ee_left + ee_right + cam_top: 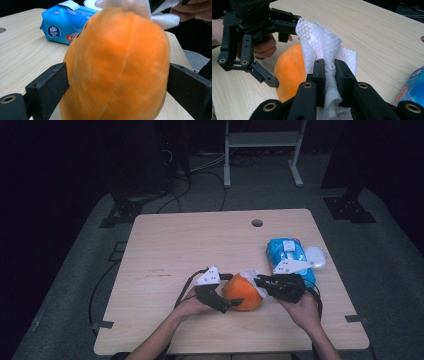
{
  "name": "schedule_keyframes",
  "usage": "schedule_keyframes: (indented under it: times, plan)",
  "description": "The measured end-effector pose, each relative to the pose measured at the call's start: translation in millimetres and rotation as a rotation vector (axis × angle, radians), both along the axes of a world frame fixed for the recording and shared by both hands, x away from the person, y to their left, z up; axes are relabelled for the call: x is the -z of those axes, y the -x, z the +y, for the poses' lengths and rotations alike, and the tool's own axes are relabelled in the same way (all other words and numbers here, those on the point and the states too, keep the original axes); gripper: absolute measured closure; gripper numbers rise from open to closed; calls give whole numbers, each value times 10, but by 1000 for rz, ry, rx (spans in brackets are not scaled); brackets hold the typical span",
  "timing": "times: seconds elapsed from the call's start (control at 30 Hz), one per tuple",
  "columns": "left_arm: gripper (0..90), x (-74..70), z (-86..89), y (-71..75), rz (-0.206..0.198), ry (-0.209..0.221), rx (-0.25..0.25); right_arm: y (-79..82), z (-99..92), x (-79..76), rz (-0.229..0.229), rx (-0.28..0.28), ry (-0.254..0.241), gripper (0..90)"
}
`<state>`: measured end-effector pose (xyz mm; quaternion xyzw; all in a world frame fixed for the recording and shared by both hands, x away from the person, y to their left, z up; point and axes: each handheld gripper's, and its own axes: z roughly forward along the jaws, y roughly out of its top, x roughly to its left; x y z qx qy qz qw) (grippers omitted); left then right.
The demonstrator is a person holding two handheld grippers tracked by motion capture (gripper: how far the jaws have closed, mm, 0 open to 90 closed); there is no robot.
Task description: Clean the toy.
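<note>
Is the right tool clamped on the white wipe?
Yes: in the right gripper view the right tool has its two black jaws pinched on the white wipe, beside the orange toy.

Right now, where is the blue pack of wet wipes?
In the high view, the blue pack of wet wipes lies on the table's right side, just beyond the right gripper and the orange plush toy.

Plush fruit [242,292] sat on the table [165,250] between my left gripper [226,303] and right gripper [261,284]; wipe [324,50] atop it; wipes pack [287,254] behind-right.
</note>
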<state>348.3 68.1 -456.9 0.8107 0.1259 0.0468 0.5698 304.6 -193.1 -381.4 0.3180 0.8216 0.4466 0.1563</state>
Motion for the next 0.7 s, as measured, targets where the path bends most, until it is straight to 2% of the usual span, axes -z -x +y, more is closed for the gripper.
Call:
schedule_keyframes:
  times: [0.2, 0.3, 0.37, 0.4, 0.43, 0.47, 0.57, 0.7]
  plan:
    - [49, 70, -19, 3, -41, -32, 41, -7, -2, 1, 2, -1, 0, 788]
    - [61, 89, -17, 3, -41, -29, 41, -10, -1, 4, 3, -2, -4, 788]
    - [118, 95, -20, 9, -48, -29, 37, -11, 3, 5, 3, -2, -5, 788]
    - [118, 95, -22, 18, -60, -30, 29, -12, 8, 8, 2, -1, -7, 788]
    - [200, 79, -27, 33, -67, -31, 17, -12, 8, 12, -2, 3, -6, 788]
    - [223, 58, -28, 39, -80, -36, 6, -11, 4, 12, -3, 5, -7, 788]
    - [289, -40, -38, 62, -76, -50, -12, -6, -25, -4, -3, 12, -39, 788]
    - [326, -180, -3, 79, -104, -34, -16, 13, -66, -66, -14, 15, -87, 788]
